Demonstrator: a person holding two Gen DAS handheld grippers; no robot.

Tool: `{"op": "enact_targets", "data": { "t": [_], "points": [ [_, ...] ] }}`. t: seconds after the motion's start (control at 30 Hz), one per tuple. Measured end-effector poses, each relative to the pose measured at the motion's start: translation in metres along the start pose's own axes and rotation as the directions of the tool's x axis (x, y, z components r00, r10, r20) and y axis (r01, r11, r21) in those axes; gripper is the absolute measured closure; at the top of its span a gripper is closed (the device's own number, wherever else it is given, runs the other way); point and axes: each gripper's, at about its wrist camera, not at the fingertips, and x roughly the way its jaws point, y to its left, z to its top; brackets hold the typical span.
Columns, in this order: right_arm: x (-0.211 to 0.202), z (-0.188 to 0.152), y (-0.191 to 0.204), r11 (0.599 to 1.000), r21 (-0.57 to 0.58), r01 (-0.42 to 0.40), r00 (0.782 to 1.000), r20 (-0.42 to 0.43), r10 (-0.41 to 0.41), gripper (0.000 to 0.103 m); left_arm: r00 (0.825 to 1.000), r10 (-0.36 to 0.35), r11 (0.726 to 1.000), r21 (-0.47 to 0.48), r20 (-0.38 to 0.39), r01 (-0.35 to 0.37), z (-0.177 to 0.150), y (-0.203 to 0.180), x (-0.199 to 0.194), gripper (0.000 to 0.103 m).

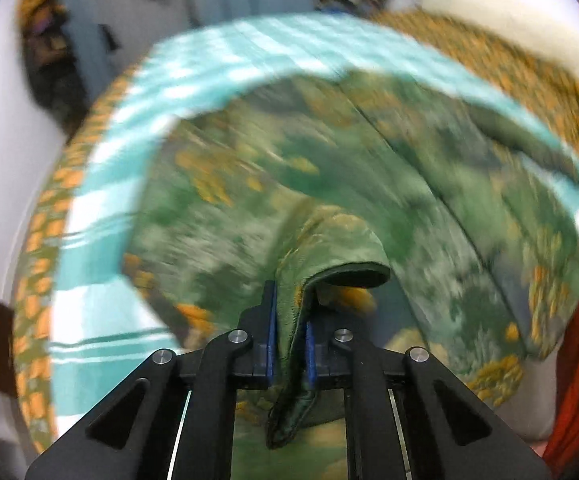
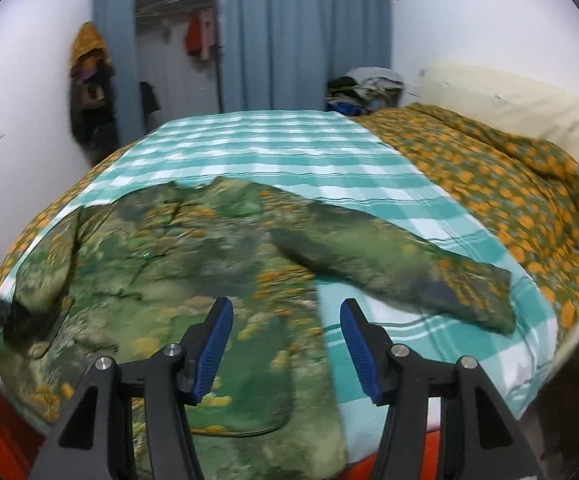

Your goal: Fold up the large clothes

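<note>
Pinched in the left claw (image 1: 291, 320), the garment's (image 2: 177, 264) near-left edge lifts; the garment lies on the bed (image 2: 273, 148), its sleeve (image 2: 401, 276) trailing right beyond the spread, empty right claw (image 2: 287, 344).

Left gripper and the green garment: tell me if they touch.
Touching. The left wrist view shows the left gripper with its jaws shut on a fold of the green garment, cloth pinched between the blue pads.

Left gripper (image 1: 289, 320), right gripper (image 2: 286, 344): black angular arms, silver screws, ribbed blue pads
</note>
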Motion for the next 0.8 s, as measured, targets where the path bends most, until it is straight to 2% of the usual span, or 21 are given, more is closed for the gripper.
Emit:
{"op": "enact_targets", "data": {
  "t": [0.13,0.23,0.3,0.33,0.37,0.47,0.5,0.57,0.6,0.67,0.73,0.77,0.8],
  "points": [
    [-0.004,-0.007,0.009,1.000,-0.017,-0.010,1.000,-0.003,0.010,0.046,0.988,0.136,0.980,-0.154,0.076,-0.123,0.008,0.069,-0.039,0.094],
    [-0.005,-0.010,0.008,1.000,-0.004,-0.013,1.000,-0.013,0.013,0.046,0.969,0.239,0.937,-0.277,0.061,-0.214,0.002,0.122,-0.052,0.093],
    [-0.004,-0.012,0.007,1.000,0.004,-0.014,1.000,-0.023,0.014,0.046,0.956,0.292,0.892,-0.369,0.031,-0.260,-0.008,0.155,-0.055,0.092],
    [-0.004,-0.011,0.007,1.000,0.006,-0.014,1.000,-0.025,0.014,0.046,0.946,0.325,0.862,-0.414,0.010,-0.292,-0.016,0.172,-0.056,0.088],
    [-0.003,-0.011,0.007,1.000,0.004,-0.013,1.000,-0.027,0.014,0.046,0.929,0.369,0.821,-0.462,-0.019,-0.335,-0.022,0.188,-0.056,0.085],
    [-0.005,-0.009,0.007,1.000,-0.020,0.002,1.000,-0.021,-0.002,0.046,0.885,0.461,0.725,-0.547,-0.067,-0.419,-0.039,0.215,-0.059,0.072],
    [-0.006,-0.008,0.006,1.000,-0.025,0.007,1.000,-0.019,-0.007,0.046,0.880,0.468,0.709,-0.563,-0.075,-0.425,-0.043,0.220,-0.059,0.065],
    [-0.007,-0.006,0.004,1.000,-0.026,0.016,1.000,-0.020,-0.016,0.046,0.874,0.477,0.679,-0.596,-0.085,-0.429,-0.055,0.226,-0.060,0.063],
    [-0.007,-0.005,0.002,0.999,-0.024,0.022,1.000,-0.020,-0.023,0.046,0.877,0.471,0.675,-0.602,-0.093,-0.426,-0.061,0.226,-0.060,0.063],
    [-0.006,-0.004,-0.004,0.999,-0.026,0.034,0.999,-0.028,-0.035,0.046,0.895,0.435,0.695,-0.595,-0.100,-0.404,-0.067,0.217,-0.057,0.063],
    [-0.003,-0.003,-0.013,0.999,-0.021,0.034,0.998,-0.053,-0.035,0.046,0.928,0.360,0.748,-0.566,-0.093,-0.347,-0.069,0.198,-0.050,0.061],
    [0.001,-0.004,-0.019,1.000,-0.016,0.025,0.996,-0.080,-0.027,0.046,0.953,0.289,0.789,-0.543,-0.088,-0.289,-0.070,0.181,-0.044,0.058],
    [0.006,-0.005,-0.024,1.000,-0.012,0.015,0.993,-0.115,-0.016,0.046,0.970,0.229,0.814,-0.529,-0.085,-0.239,-0.070,0.171,-0.038,0.053]
  ]
}}
